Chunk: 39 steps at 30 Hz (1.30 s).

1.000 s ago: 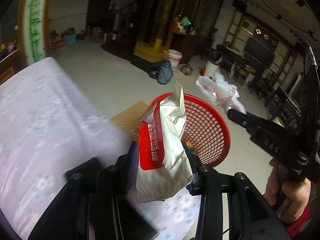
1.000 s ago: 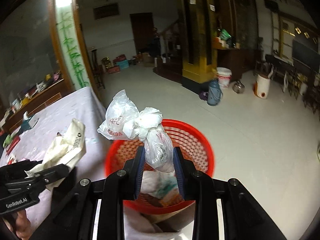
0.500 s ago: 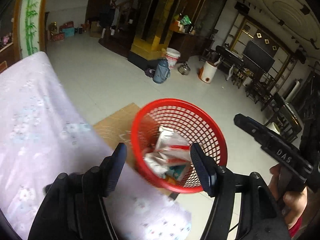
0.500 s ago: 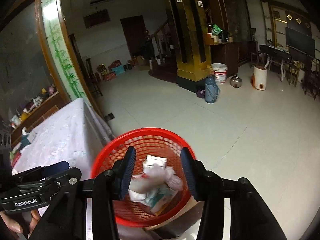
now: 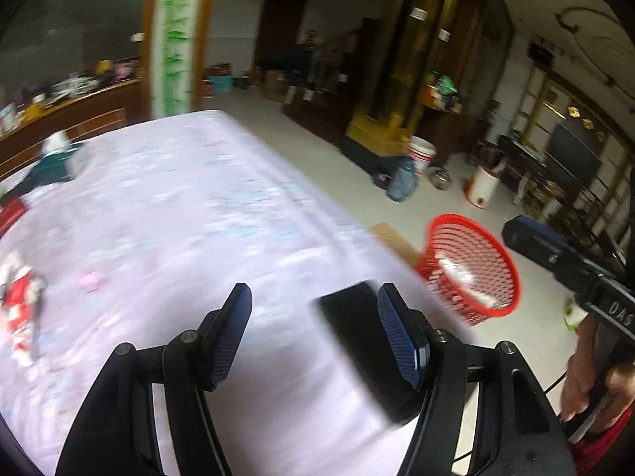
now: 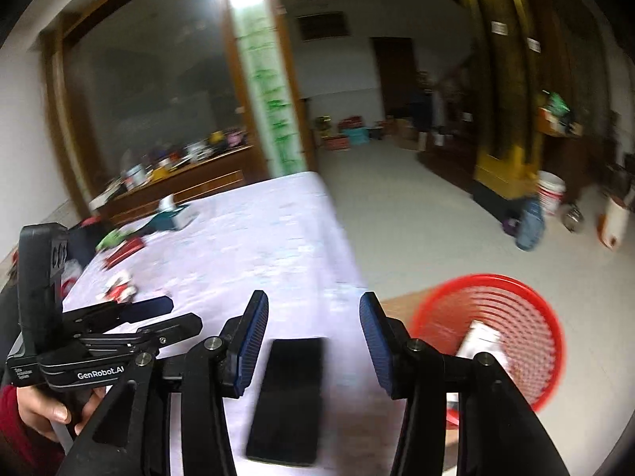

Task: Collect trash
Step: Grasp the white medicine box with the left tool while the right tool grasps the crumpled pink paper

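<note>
The red mesh basket (image 5: 472,265) stands on the floor past the table's right edge and holds white wrappers; it also shows in the right wrist view (image 6: 512,329). My left gripper (image 5: 313,325) is open and empty above the table with the pale floral cloth (image 5: 178,218). My right gripper (image 6: 313,337) is open and empty over the table's near edge. Red and white wrappers (image 5: 20,293) and a small pink scrap (image 5: 89,281) lie on the cloth at the left. The same wrappers show in the right wrist view (image 6: 119,287). The view is blurred.
A black phone (image 6: 289,400) lies on the cloth under my right gripper, also seen in the left wrist view (image 5: 365,345). A dark green item (image 5: 51,166) and other clutter sit at the table's far end. Brown cardboard (image 5: 395,236) lies under the basket. A white bucket (image 5: 422,154) stands beyond.
Both grippers opened over the basket: the red and white packet and the knotted plastic bag dropped in. Both grippers then swung left, back over the table.
</note>
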Each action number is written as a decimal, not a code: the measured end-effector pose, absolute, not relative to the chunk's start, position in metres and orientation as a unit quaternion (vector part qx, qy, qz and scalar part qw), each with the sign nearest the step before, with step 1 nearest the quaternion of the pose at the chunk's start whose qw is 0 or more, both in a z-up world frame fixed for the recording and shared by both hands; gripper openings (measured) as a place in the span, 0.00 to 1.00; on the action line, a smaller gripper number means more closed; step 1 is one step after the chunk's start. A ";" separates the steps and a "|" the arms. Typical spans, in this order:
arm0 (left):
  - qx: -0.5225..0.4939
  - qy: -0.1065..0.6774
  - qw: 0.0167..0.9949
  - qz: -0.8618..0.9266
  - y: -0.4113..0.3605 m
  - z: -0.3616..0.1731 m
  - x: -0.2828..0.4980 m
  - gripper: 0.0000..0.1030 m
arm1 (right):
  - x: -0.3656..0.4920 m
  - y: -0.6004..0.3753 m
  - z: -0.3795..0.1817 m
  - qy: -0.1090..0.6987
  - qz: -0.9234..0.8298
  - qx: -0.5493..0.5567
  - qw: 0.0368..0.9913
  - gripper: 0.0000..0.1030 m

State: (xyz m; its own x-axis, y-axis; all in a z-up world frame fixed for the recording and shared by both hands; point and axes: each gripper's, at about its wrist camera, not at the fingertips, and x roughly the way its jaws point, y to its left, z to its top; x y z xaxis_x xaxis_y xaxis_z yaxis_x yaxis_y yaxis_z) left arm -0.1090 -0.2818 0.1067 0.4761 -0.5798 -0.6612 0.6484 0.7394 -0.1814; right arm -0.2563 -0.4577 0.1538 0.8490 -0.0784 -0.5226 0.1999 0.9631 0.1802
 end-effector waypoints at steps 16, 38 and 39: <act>-0.025 0.379 0.916 -0.126 -0.017 0.099 -0.032 0.63 | -0.131 -0.300 0.132 0.359 0.133 0.105 0.918 0.56; -0.003 0.475 0.880 -0.035 0.007 0.021 0.131 0.52 | -0.016 -0.263 0.074 0.448 0.116 0.113 0.879 0.56; -0.002 0.477 0.878 -0.040 0.005 0.016 0.132 0.43 | -0.011 -0.263 0.071 0.450 0.113 0.111 0.879 0.56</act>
State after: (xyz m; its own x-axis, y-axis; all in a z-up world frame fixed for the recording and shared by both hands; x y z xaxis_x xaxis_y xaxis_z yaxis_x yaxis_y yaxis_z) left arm 0.1323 0.0050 0.0158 0.5422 -0.0725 -0.8371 0.0696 0.9967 -0.0412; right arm -0.0110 -0.2630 0.0712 0.5689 0.2994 -0.7660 -0.0989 0.9495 0.2976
